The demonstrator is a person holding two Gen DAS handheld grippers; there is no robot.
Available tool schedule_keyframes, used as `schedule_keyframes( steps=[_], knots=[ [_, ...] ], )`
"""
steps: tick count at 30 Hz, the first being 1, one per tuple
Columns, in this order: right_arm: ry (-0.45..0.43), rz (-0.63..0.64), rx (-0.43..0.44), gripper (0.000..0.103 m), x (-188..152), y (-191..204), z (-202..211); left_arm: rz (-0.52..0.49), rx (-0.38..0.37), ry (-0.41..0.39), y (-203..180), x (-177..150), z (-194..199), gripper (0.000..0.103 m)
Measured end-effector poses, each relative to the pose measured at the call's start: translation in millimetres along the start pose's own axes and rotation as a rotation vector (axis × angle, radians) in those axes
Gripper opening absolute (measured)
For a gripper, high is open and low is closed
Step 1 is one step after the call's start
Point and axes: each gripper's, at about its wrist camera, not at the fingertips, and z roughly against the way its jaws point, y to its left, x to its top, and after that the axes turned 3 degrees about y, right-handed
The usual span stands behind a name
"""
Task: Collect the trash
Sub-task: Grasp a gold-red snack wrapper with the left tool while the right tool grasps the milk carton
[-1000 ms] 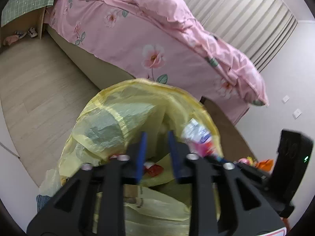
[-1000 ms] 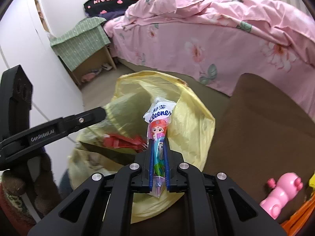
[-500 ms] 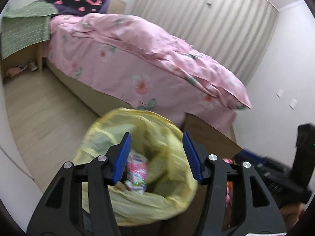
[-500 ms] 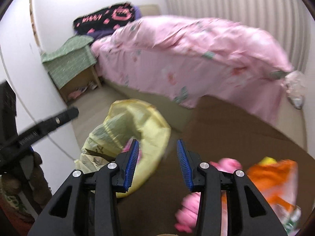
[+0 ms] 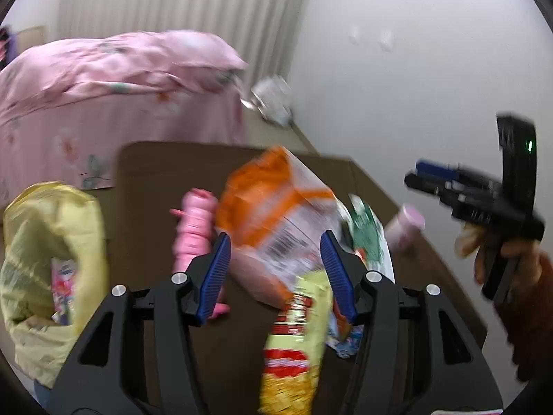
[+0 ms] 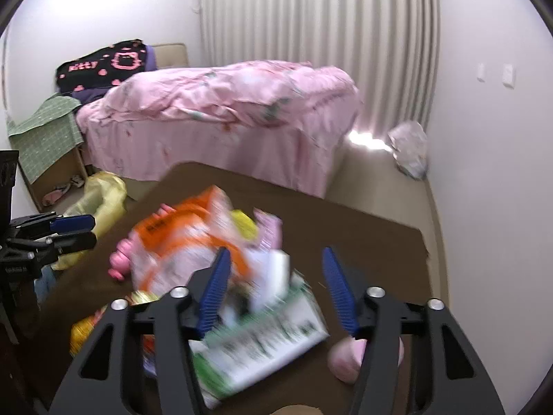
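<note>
A heap of trash lies on a brown table (image 5: 145,180): an orange-and-white bag (image 5: 273,204), a yellow-red snack pack (image 5: 293,346), a green-and-white packet (image 6: 269,349) and a pink toy (image 5: 193,228). My left gripper (image 5: 274,269) is open and empty, jaws wide over the orange bag. My right gripper (image 6: 276,287) is open and empty above the green packet; it also shows in the left wrist view (image 5: 432,176). The yellow trash bag (image 5: 52,259) hangs at the table's left edge with a colourful wrapper (image 5: 64,290) inside.
A pink-covered bed (image 6: 221,114) stands beyond the table. A pink round container (image 6: 349,359) sits at the table's right. A clear plastic bag (image 6: 408,148) lies on the floor by the wall. A green-covered box (image 6: 45,141) stands left of the bed.
My right gripper let the wrapper drop into the yellow bag and opened. Both grippers swung right from the bag to the trash heap on the table. The left gripper opened wider.
</note>
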Motion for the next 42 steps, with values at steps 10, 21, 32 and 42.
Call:
schedule_keyframes(
  steps=[10,21,32,42],
  knots=[
    [0.067,-0.204,0.054,0.054,-61.8,4.8,-3.6,0.009,-0.002,0.087,-23.6,0.1,-27.1,0.051],
    [0.059,-0.536,-0.026,0.054,-58.5,9.7,-46.1,0.093,0.057,0.082,12.8,-10.7,-2.2,0.051],
    [0.148,-0.599,0.132,0.057,-89.7,13.8,-50.3,0.086,-0.01,0.119,10.3,-43.4,4.3,0.051],
    [0.015,-0.424,0.029,0.057,-83.3,48.3,-8.9,0.035,-0.099,0.051,-21.4,-42.2,18.1,0.051]
  ],
)
